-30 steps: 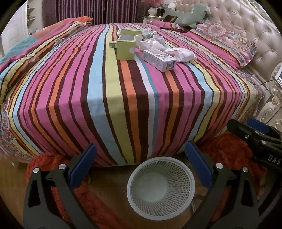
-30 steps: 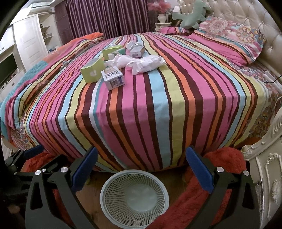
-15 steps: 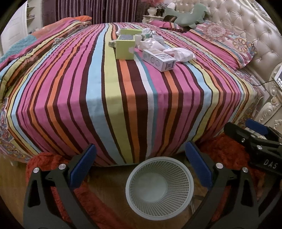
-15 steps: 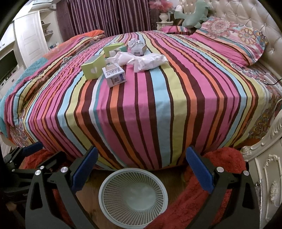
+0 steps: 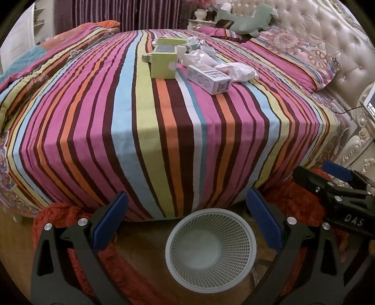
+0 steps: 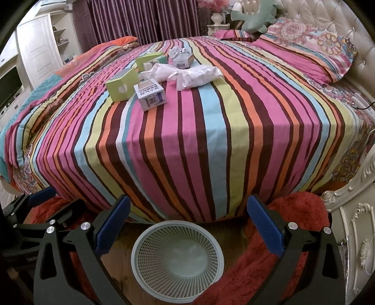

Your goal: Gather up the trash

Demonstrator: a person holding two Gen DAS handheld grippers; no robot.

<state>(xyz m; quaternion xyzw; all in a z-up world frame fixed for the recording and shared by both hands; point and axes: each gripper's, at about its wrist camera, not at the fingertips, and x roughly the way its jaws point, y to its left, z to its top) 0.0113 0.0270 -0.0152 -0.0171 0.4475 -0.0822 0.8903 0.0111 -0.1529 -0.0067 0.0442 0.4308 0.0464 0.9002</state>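
Note:
Trash lies in a cluster on the striped bed: a green box, a white carton and crumpled white paper. The right wrist view shows the same green box, white carton and crumpled paper. A pale mesh wastebasket stands empty on the floor at the bed's foot; it also shows in the right wrist view. My left gripper is open and empty above the basket. My right gripper is open and empty, also above it.
A red shaggy rug lies around the basket on the wood floor. A carved cream nightstand stands at the right. Pillows, a green plush toy and a tufted headboard are at the far right. A white cabinet is at the left.
Both grippers have moved slightly forward toward the bed; the trash looks a little nearer. Both stay open and empty.

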